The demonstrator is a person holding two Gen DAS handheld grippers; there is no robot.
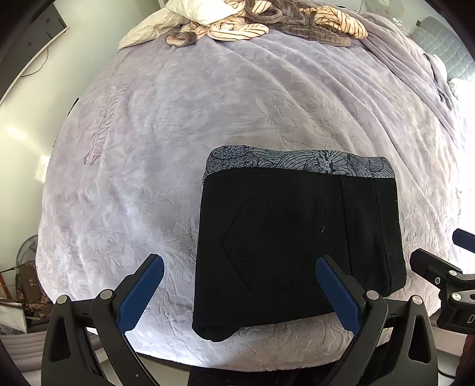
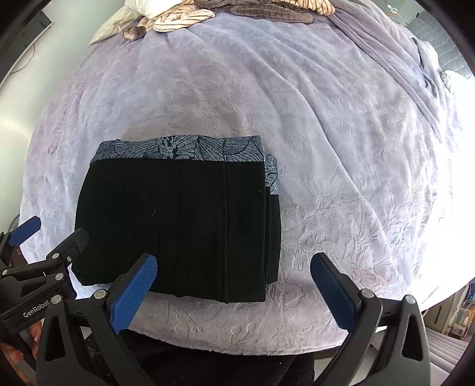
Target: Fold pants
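Observation:
The black pants (image 1: 297,237) lie folded into a compact rectangle on the lavender blanket (image 1: 178,118), patterned grey waistband on the far side and a back pocket facing up. They also show in the right wrist view (image 2: 178,225). My left gripper (image 1: 240,267) is open and empty, hovering near the fold's near edge, its right finger over the fabric. My right gripper (image 2: 234,267) is open and empty, above the fold's near right corner. Each gripper shows at the edge of the other's view.
A pile of striped and brown clothes (image 1: 267,20) and a white pillow (image 1: 166,20) lie at the bed's far end. The bed's near edge (image 1: 237,362) is just below the grippers. A fan and clutter (image 1: 23,285) stand at left.

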